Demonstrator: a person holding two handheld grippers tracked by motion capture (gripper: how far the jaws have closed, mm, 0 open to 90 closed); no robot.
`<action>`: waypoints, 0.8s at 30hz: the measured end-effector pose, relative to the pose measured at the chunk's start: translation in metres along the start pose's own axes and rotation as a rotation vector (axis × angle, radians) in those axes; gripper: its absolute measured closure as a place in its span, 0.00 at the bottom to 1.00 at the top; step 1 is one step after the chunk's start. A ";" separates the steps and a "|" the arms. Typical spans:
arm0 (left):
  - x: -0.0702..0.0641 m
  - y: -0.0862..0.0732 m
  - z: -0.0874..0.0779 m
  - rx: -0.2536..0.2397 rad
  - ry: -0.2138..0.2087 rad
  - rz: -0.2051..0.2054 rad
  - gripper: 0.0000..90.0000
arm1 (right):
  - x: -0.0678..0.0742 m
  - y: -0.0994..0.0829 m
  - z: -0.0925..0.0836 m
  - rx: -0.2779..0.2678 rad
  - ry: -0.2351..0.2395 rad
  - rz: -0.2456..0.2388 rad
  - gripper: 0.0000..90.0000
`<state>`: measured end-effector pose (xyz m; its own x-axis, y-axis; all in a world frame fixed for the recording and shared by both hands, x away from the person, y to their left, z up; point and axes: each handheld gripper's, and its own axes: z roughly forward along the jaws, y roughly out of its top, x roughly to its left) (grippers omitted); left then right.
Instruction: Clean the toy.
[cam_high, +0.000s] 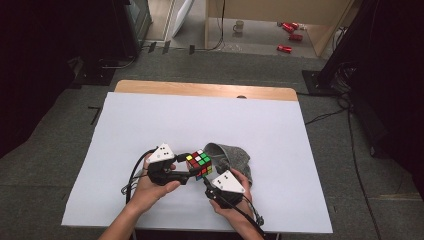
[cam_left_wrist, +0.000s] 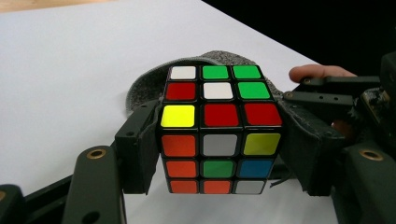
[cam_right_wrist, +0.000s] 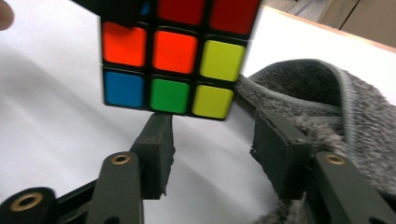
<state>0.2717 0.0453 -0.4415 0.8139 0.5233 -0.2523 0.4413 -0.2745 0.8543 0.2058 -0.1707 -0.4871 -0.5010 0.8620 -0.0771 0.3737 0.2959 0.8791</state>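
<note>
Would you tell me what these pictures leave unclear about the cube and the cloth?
- Cube: top rows cut off by the right gripper view's upper edge; side faces covered by the left gripper's jaws.
- Grey cloth: blurred in the right gripper view; in the high view partly behind the cube and right gripper.

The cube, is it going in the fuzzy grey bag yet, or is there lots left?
Done: the left gripper has the cube clamped and lifted off the white table. In hand: the right gripper stands open just below the cube, beside the grey pouch. Left: the cube is not in the pouch yet.
</note>
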 end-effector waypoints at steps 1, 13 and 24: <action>0.002 -0.001 -0.001 -0.001 0.008 -0.002 0.39 | -0.002 0.000 -0.001 0.002 -0.002 0.003 0.51; 0.009 -0.011 -0.005 0.004 0.036 0.026 0.39 | -0.043 0.012 -0.017 -0.040 -0.097 0.110 0.34; 0.003 -0.031 0.007 0.057 -0.009 0.114 0.39 | -0.057 0.000 0.004 0.126 -0.214 0.181 0.27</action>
<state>0.2632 0.0496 -0.4716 0.8634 0.4788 -0.1592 0.3663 -0.3778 0.8503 0.2375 -0.2178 -0.4842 -0.2468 0.9685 -0.0339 0.5425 0.1670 0.8233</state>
